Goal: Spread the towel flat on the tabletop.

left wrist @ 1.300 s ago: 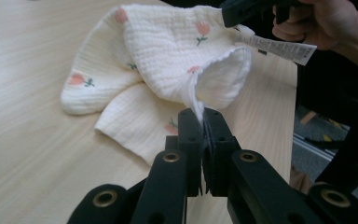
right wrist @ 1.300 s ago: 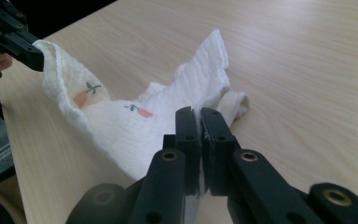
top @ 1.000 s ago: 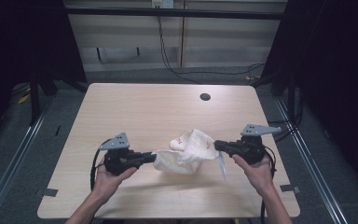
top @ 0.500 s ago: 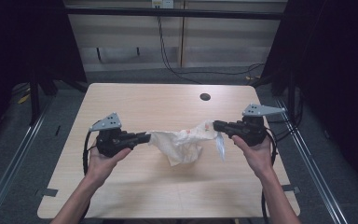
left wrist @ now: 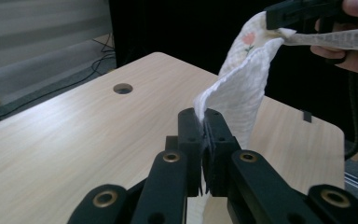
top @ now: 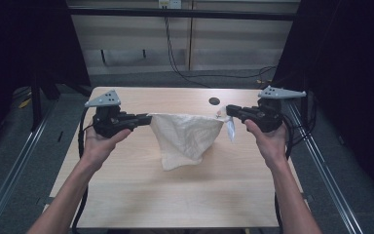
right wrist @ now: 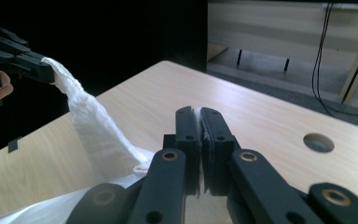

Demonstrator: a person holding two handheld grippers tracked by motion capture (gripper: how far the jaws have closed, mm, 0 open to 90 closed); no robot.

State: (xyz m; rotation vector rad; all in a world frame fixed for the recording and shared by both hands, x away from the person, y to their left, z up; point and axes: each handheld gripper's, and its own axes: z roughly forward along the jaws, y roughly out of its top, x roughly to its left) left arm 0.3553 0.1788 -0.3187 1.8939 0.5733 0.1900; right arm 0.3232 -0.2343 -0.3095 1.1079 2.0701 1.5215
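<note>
White cloth [top: 184, 139] pinched btwn left gripper [top: 146, 118] & right gripper [top: 230, 110], both clamped.

My left gripper [top: 145, 117] and right gripper [top: 230, 110] have matching black bodies. Each carries a grey three-cornered plate [top: 104, 99] on top, perforated with small holes. Each has two flat black jaws on paired link arms. The link arms pivot on brass-coloured ringed pins [left wrist: 171, 157], with further pins [right wrist: 104, 197] lower down. A black cable [top: 82, 146] trails from the left unit, and looped black cabling [top: 292, 134] hangs from the right. My forearms are bare, with no sleeves visible.
</note>
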